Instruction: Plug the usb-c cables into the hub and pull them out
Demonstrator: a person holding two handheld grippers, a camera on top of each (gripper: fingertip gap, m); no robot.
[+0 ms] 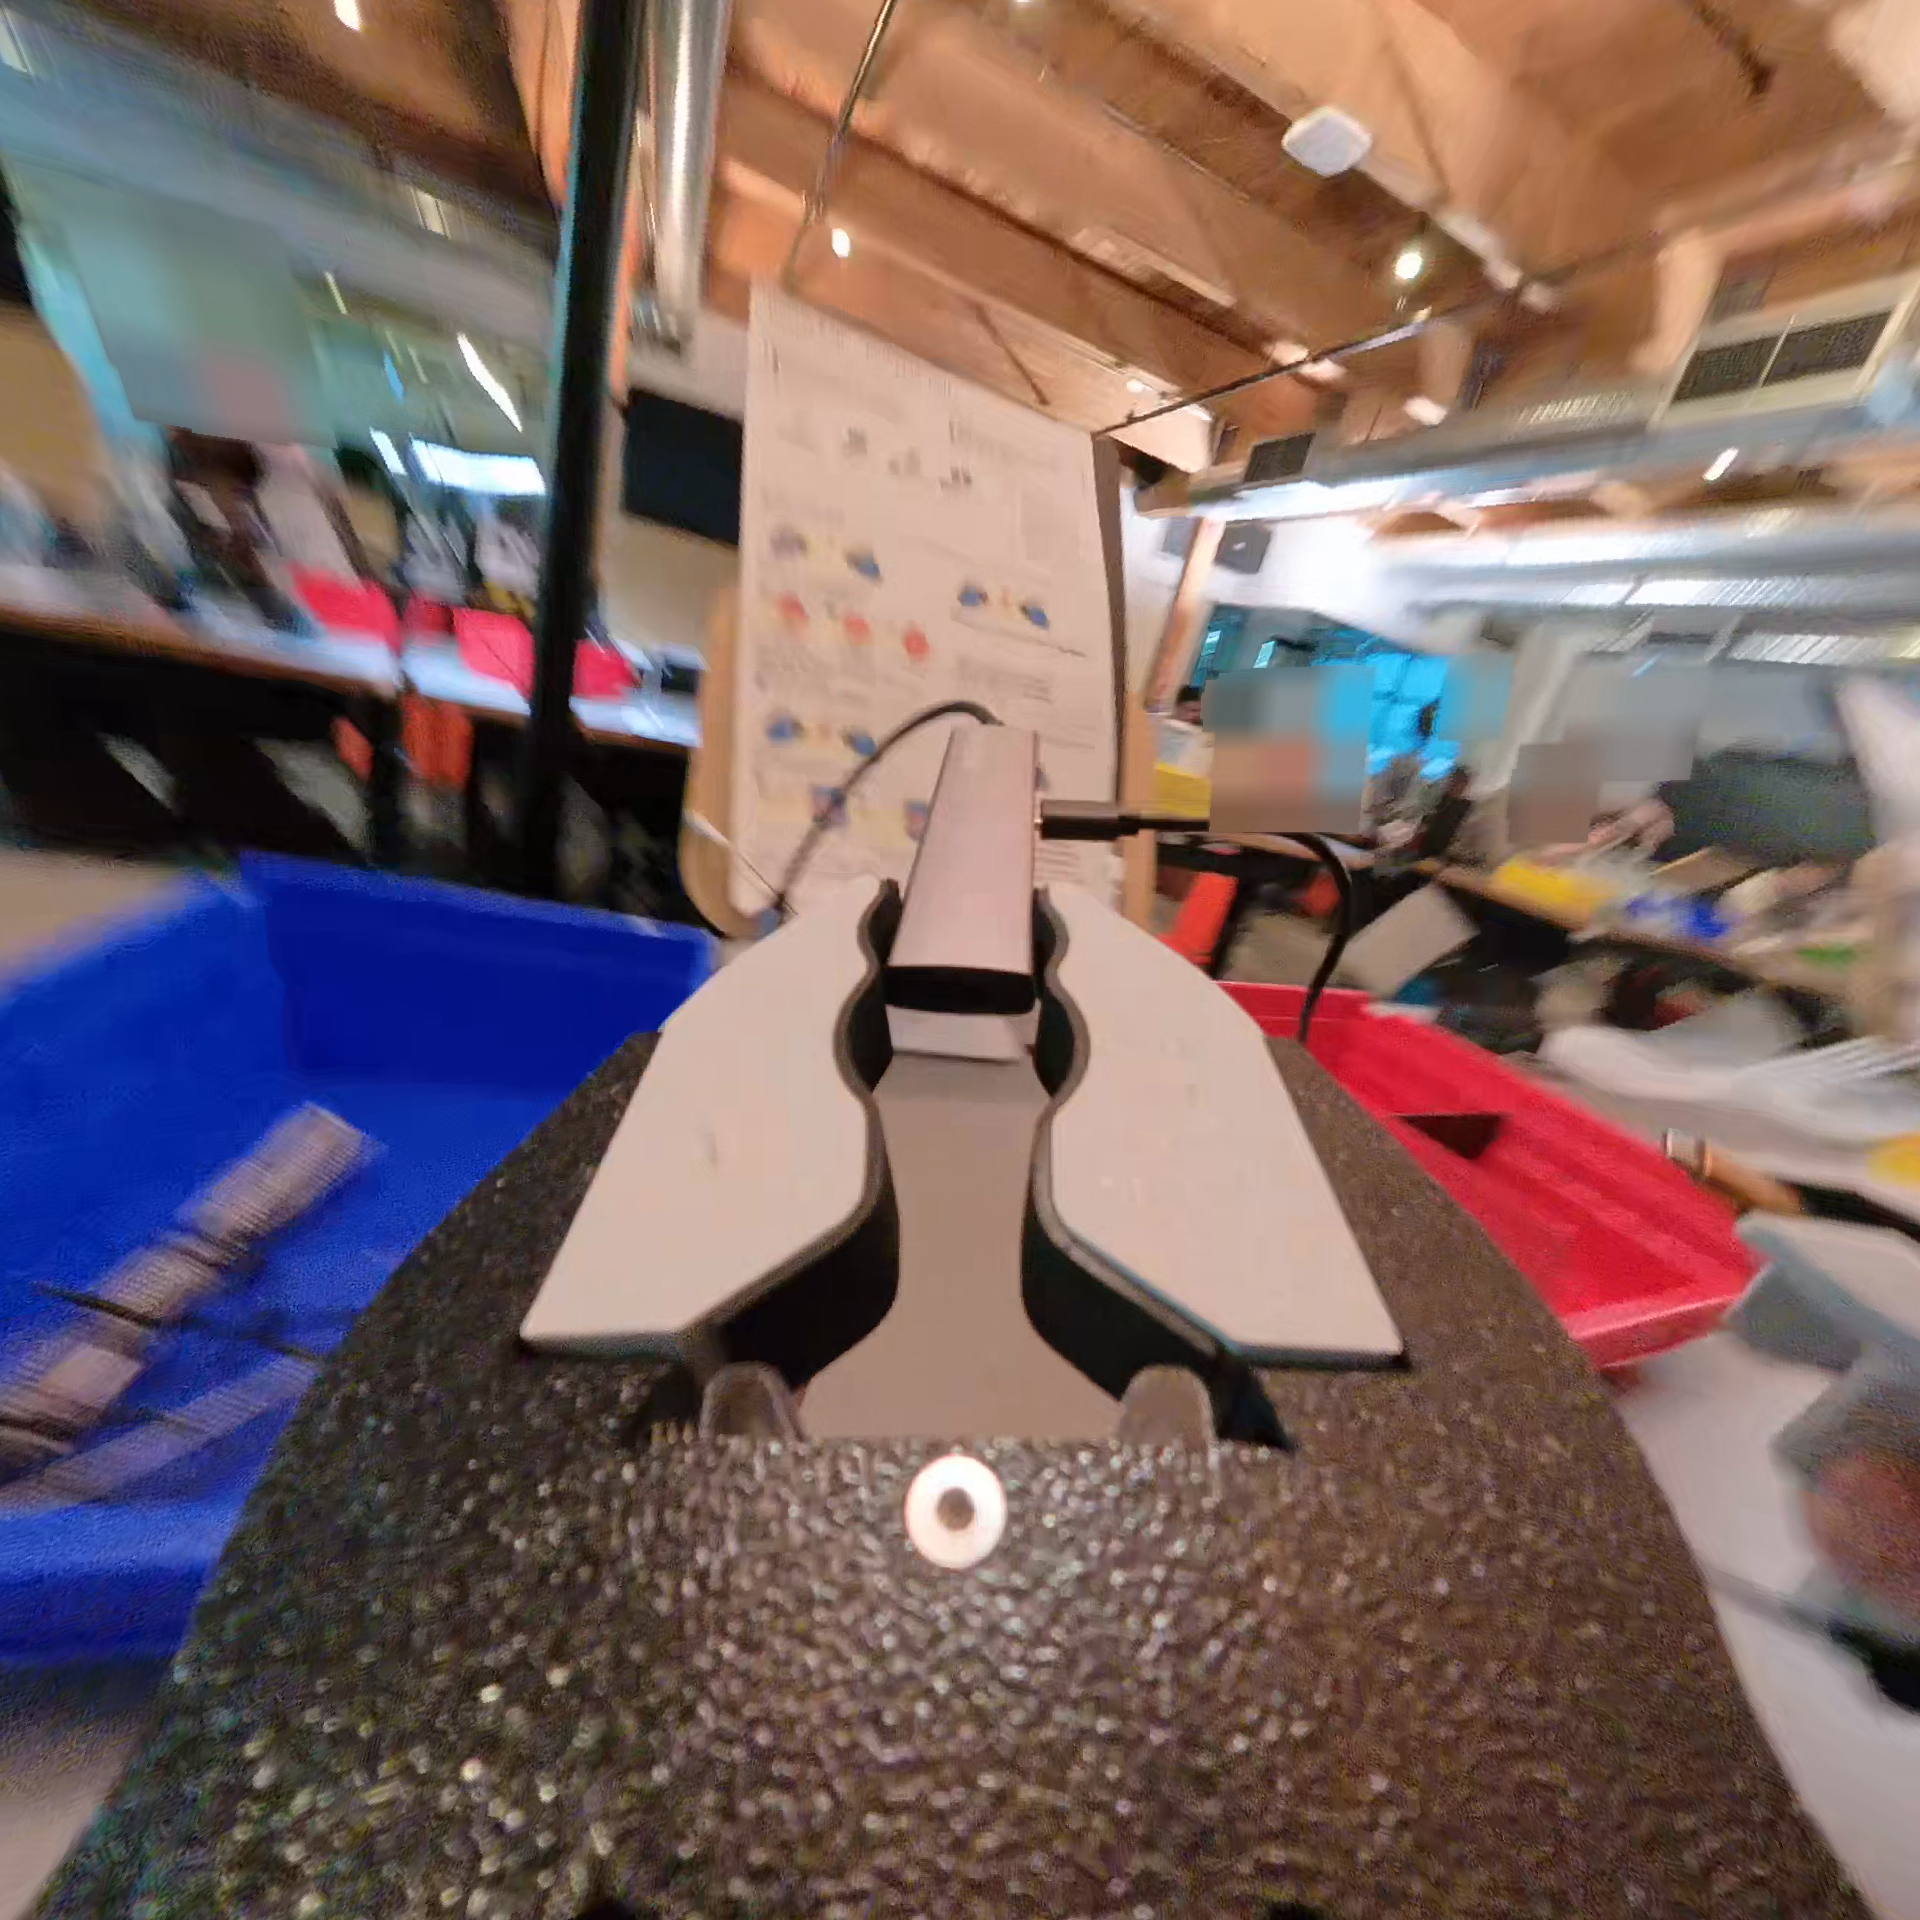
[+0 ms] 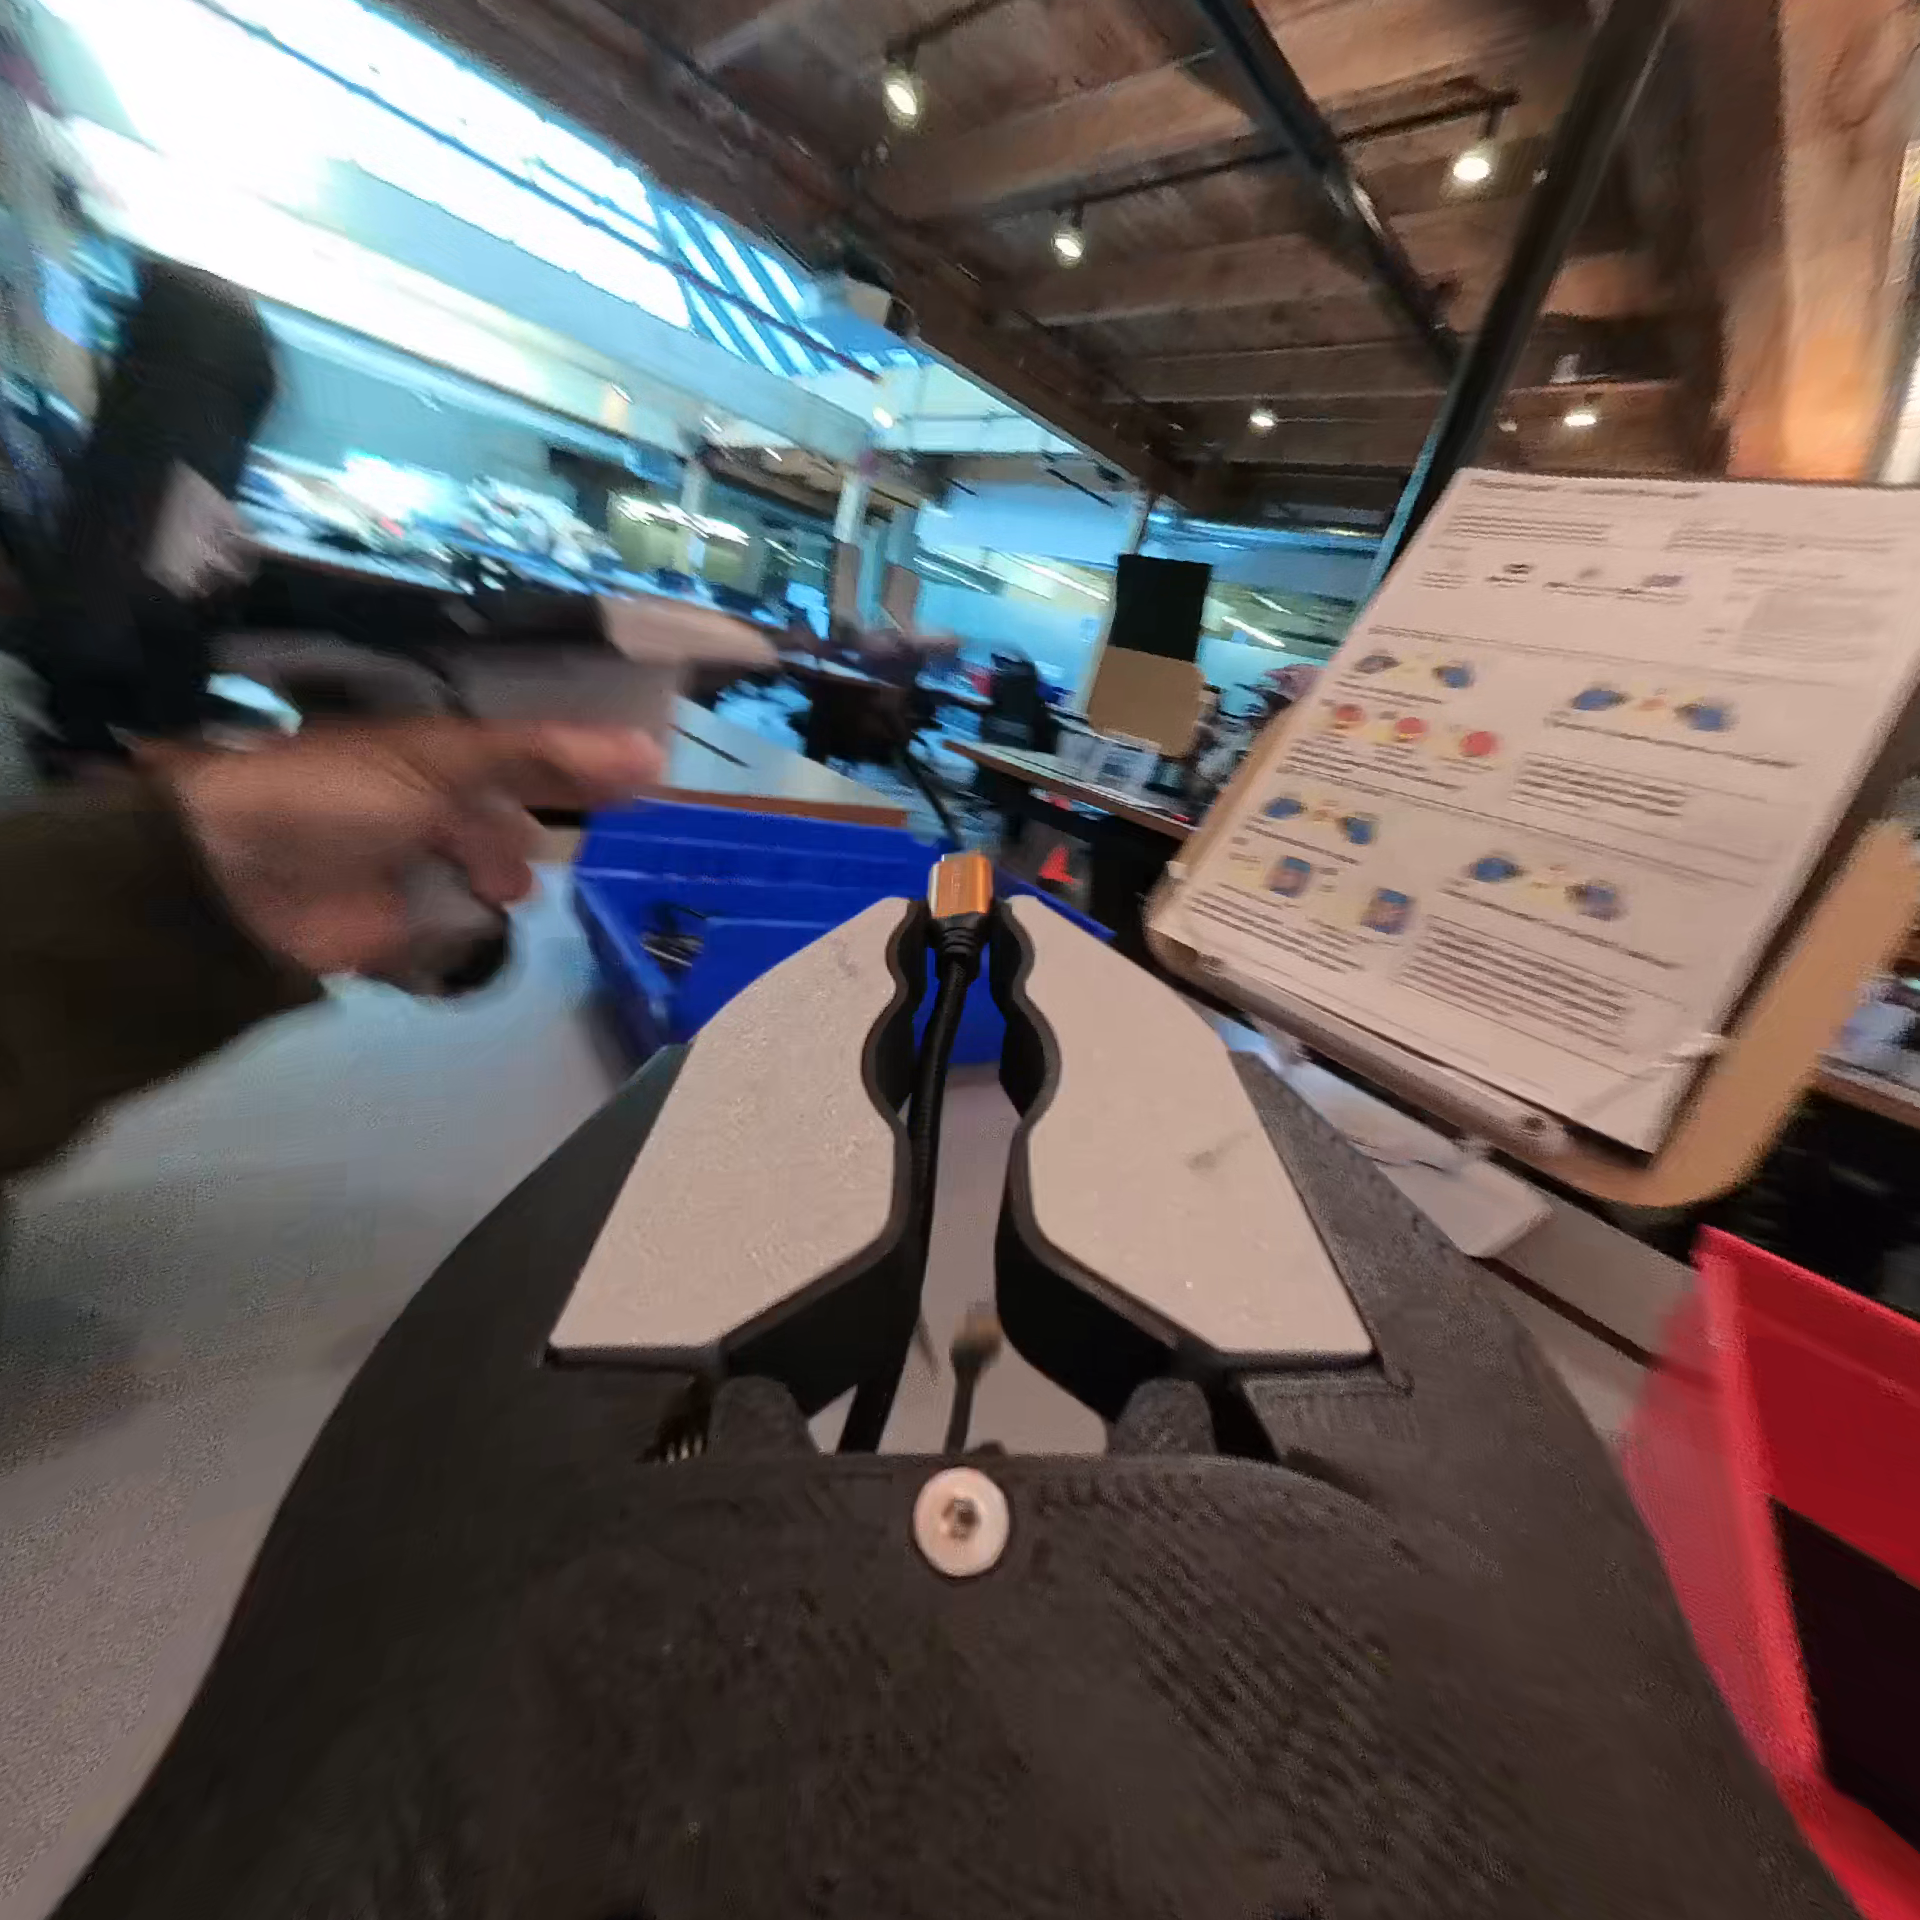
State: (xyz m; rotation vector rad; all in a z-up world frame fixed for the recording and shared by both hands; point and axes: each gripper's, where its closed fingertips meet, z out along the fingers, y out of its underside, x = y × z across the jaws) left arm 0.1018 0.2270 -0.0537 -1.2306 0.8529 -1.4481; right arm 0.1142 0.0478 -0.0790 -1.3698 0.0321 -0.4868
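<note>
In the left wrist view my left gripper [image 1: 961,925] is shut on a grey metal hub [image 1: 977,831] that sticks out forward, raised in the air. A black usb-c plug [image 1: 1091,823] sits in the hub's right side, and its black cable [image 1: 1335,935] hangs down to the right. Another black cable [image 1: 862,769] leaves the hub's far end to the left. In the right wrist view my right gripper [image 2: 961,920] is shut on a black braided usb-c cable [image 2: 940,1029], with its orange plug [image 2: 961,883] poking out past the fingertips. The hub does not show in this view.
A blue bin [image 1: 312,1039] with blurred grey parts lies left and a red bin [image 1: 1507,1174] right; both also show in the right wrist view, blue bin [image 2: 727,883] and red bin [image 2: 1787,1455]. An instruction board [image 2: 1538,790] leans on a stand. A person's hand [image 2: 343,842] is at left. There is about 20 cm between the tips of the two grippers.
</note>
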